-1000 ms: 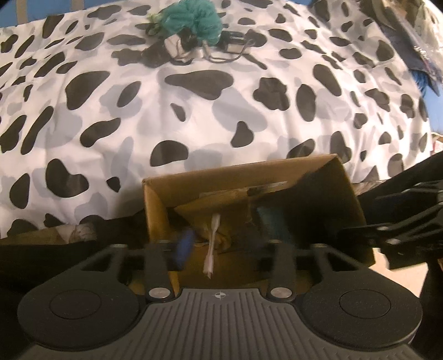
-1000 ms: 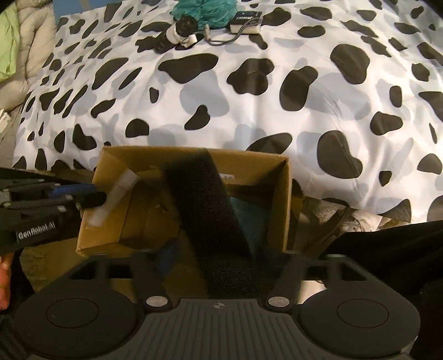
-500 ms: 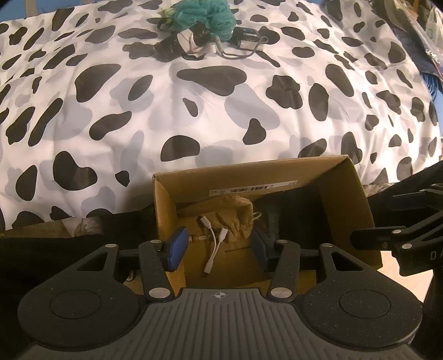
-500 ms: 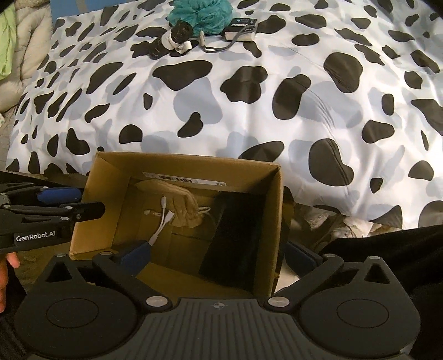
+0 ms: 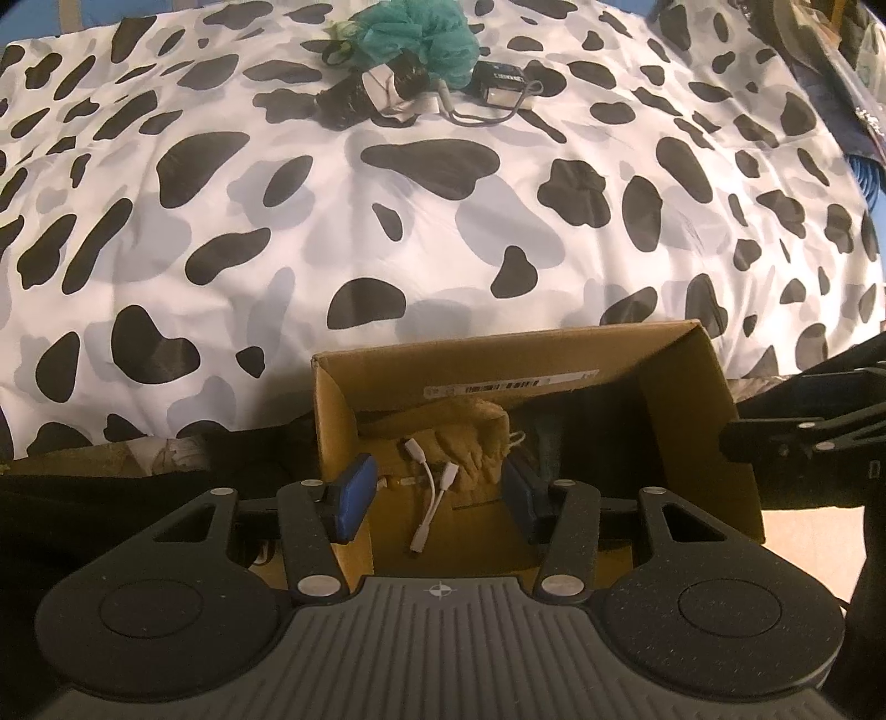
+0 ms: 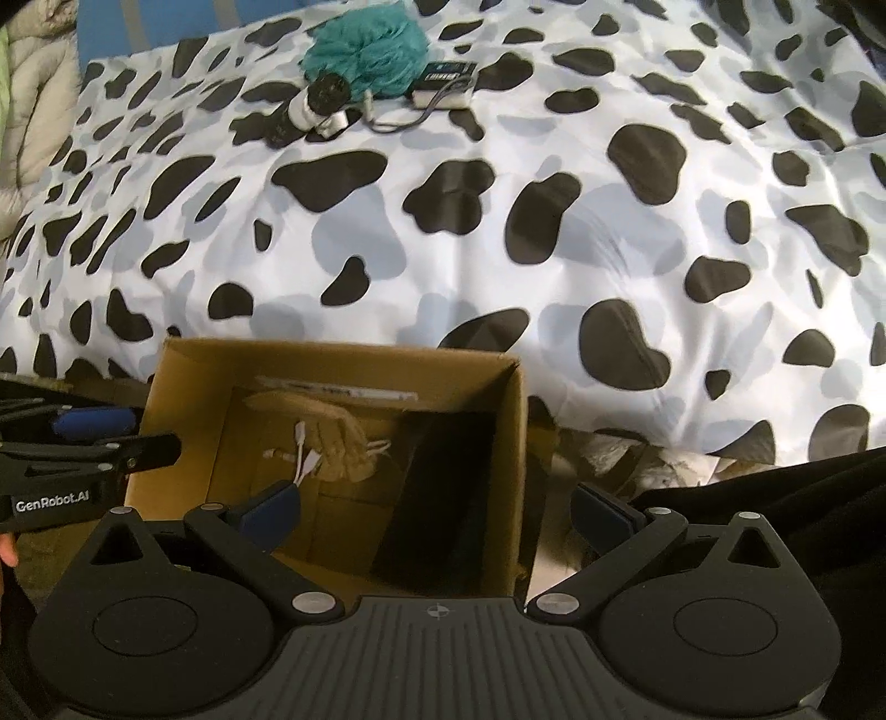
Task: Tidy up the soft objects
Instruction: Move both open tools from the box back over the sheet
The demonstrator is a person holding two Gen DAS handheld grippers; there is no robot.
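An open cardboard box (image 5: 554,360) (image 6: 332,354) stands against the near edge of the bed. In it lie a tan drawstring pouch (image 5: 470,437) (image 6: 338,443), a white adapter cable (image 5: 432,498) (image 6: 302,459) and a flat black piece (image 6: 443,498) leaning on the right wall. My left gripper (image 5: 437,498) hangs open over the box, its blue pads either side of the cable and not touching it. My right gripper (image 6: 437,512) is wide open and straddles the box's right wall, holding nothing. A teal pouf (image 5: 421,33) (image 6: 365,44) lies far back on the bed.
The cow-print bedspread (image 5: 277,221) (image 6: 554,221) fills the view. Beside the pouf lie a black-and-white roll (image 5: 371,91) (image 6: 310,105) and a small black device with a cord (image 5: 504,83) (image 6: 446,83). Dark fabric (image 6: 775,498) lies right of the box.
The black piece has left my right gripper's jaws and now rests in the box; those jaws spread wider. The white cable, blurred between my left fingers before, has settled on the box floor.
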